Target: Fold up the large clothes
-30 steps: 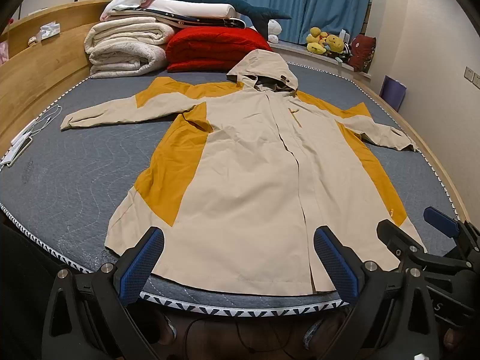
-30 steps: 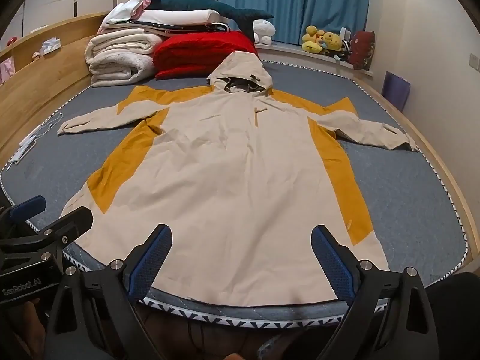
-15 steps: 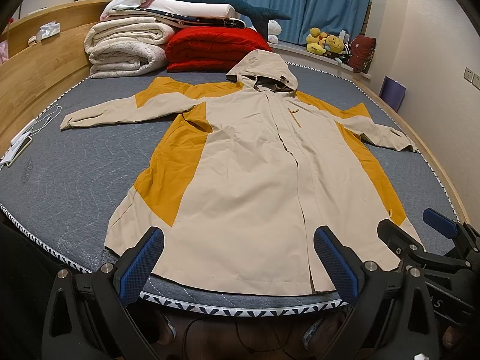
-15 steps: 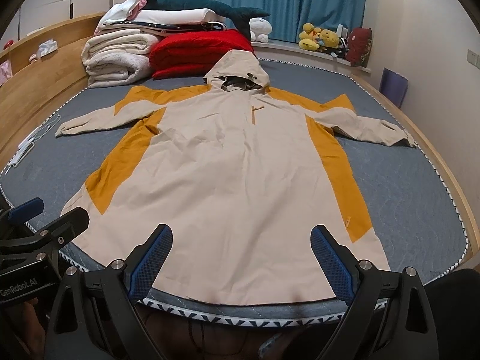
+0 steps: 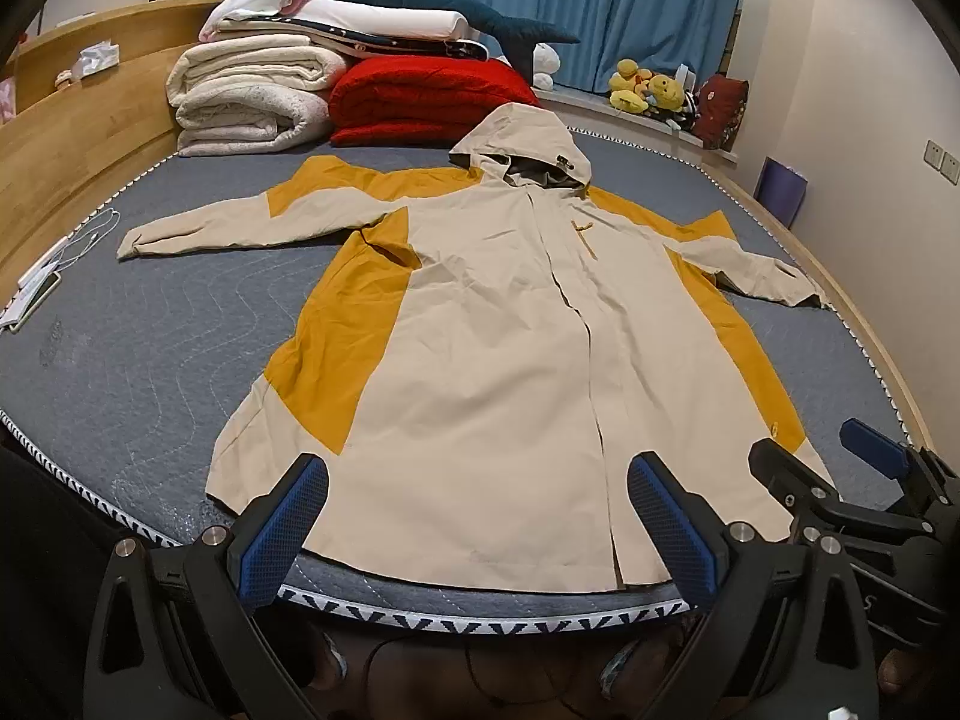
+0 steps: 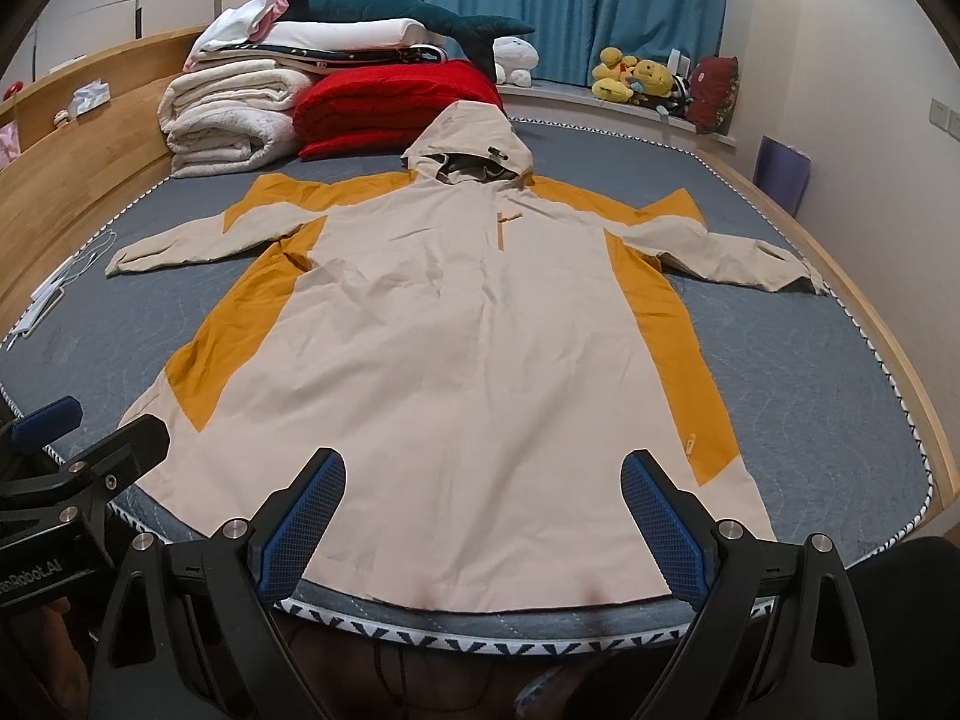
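Hovering at frame bottom over hem: left claw [image 5: 477, 525] and right claw [image 6: 483, 519], both spread wide, empty. Jacket [image 5: 510, 360] flat mid-frame on bed [image 5: 150, 348], sleeves outspread, presumably ready for folding.

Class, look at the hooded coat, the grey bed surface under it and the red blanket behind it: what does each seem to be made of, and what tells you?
Hooded coat: probably thin woven synthetic shell, matte; it lies flat with fine sharp creases.
Grey bed surface: quilted fabric, judging by wavy stitched lines.
Red blanket: likely fleece or plush; its surface looks fuzzy and its folds thick.
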Demonstrator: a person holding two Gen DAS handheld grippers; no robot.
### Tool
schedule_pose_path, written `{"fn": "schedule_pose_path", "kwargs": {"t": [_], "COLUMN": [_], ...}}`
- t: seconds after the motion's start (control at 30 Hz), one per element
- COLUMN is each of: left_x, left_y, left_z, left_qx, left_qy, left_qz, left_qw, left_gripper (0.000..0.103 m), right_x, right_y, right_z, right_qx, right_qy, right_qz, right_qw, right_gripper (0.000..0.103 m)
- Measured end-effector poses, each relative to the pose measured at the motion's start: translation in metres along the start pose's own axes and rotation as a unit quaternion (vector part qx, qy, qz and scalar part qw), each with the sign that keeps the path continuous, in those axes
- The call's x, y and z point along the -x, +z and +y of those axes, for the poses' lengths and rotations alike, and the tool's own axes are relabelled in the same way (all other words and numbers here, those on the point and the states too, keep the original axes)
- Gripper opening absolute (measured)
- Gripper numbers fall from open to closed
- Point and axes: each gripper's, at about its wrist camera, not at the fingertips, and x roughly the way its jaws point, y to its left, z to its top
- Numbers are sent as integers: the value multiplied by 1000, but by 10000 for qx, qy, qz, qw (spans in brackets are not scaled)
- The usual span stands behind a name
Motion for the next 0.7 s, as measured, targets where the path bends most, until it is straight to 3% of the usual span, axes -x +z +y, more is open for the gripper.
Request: {"fn": "schedule_pose_path", "kwargs": {"t": [0.13,0.4,0.57,0.63,0.7], "left_x": [3,16,27,20,3], "left_y": [1,26,65,77,93], "left_z": [-6,10,17,19,27], "left_qx": [-42,-136,-112,-234,-320], "left_qy": [-54,44,-123,-149,-215], "left_qz": [-56,380,74,37,22], "left_qw": [10000,9992,9998,9996,9993], "left_gripper": [93,62,60,51,23], "right_x": [0,-1,-2,-4,-6], "right_y": [1,11,26,35,47], "right_z": [-2,-9,-22,-27,-28], "right_qx": [-31,-240,-575,-678,-619], "right_qy": [52,57,154,245,230], "right_qz": [-3,-59,-84,-87,-169], "right_qw": [10000,9997,9982,9974,9977], "right_gripper": [93,93,85,81,74]}}
